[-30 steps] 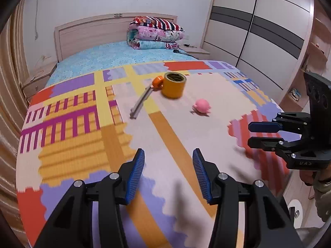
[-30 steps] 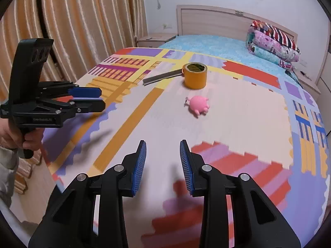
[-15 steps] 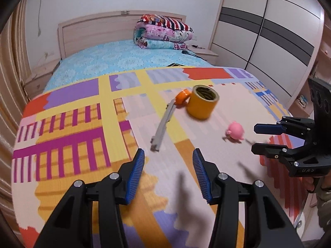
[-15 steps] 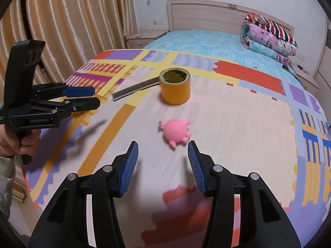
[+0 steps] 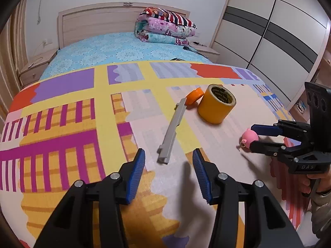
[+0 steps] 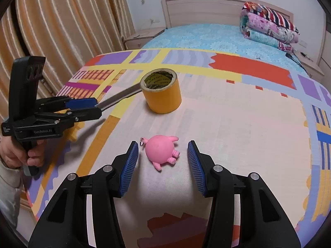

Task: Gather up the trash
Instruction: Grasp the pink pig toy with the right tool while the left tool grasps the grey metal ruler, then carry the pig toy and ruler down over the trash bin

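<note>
My right gripper [image 6: 163, 162] is spread wide, pink pig toy [image 6: 161, 152] lying between its pads, no contact. My left gripper [image 5: 169, 174] is also spread wide, grey bar [image 5: 172, 130] at 12 o'clock, yellow tape roll [image 5: 216, 106] at 1 o'clock.

left wrist view: looks forward from behind the left gripper [image 5: 168, 173], low over the patterned mat [image 5: 68, 128], facing the headboard [image 5: 103, 18].
right wrist view: looks from behind the right gripper [image 6: 162, 162], close above the pink pig toy [image 6: 162, 152], facing the headboard and curtains [image 6: 68, 31].
shared: the mat, the yellow tape roll [image 5: 216, 106], the grey bar [image 5: 172, 130], the pig toy; each view shows the other gripper.
</note>
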Motion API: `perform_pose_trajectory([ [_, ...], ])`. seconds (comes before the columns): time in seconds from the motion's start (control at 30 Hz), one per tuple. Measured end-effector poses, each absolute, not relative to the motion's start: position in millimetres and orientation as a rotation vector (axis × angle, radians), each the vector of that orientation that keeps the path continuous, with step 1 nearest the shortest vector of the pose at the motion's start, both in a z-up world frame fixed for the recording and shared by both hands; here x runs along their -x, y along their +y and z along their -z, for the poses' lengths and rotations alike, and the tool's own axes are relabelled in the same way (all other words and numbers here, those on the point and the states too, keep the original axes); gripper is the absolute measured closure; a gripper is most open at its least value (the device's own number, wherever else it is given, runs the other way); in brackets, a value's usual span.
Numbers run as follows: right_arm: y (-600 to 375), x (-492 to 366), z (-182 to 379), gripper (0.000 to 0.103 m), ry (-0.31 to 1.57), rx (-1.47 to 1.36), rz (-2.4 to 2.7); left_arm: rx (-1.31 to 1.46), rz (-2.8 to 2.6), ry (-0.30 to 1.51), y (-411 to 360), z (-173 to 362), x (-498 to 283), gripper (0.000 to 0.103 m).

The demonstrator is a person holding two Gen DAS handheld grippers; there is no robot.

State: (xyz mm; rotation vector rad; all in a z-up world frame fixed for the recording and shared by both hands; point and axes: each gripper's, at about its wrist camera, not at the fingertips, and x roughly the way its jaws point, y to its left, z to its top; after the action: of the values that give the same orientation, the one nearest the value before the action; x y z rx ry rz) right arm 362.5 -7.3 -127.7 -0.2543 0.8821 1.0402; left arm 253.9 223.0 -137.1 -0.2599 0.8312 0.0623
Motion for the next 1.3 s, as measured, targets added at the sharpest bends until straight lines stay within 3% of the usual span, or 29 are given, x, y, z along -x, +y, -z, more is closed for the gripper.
perform_pose_trajectory([
  [0.1,-5.6,-361.0,129.5,0.069,0.885,0.272,-1.04,0.26,-0.056,0.842,223.4,137.0,-258.9,0.07],
  [0.13,-5.7,-360.6,129.5,0.069,0.89,0.269,-1.046,0.256,-0.05,0.845,223.3,137.0,-261.1,0.074],
  [0.2,-5.8,-359.2,129.2,0.069,0.888,0.272,-1.046,0.264,-0.039,0.857,224.2,138.1,-263.6,0.09],
  [0.23,-6.3,-357.7,128.9,0.069,0.886,0.273,-1.048,0.265,-0.036,0.858,224.3,138.1,-263.2,0.092],
  [1.3,-61.3,-261.6,80.0,0.069,0.757,0.326,-1.057,0.202,-0.031,0.726,146.3,81.4,-145.8,0.092],
])
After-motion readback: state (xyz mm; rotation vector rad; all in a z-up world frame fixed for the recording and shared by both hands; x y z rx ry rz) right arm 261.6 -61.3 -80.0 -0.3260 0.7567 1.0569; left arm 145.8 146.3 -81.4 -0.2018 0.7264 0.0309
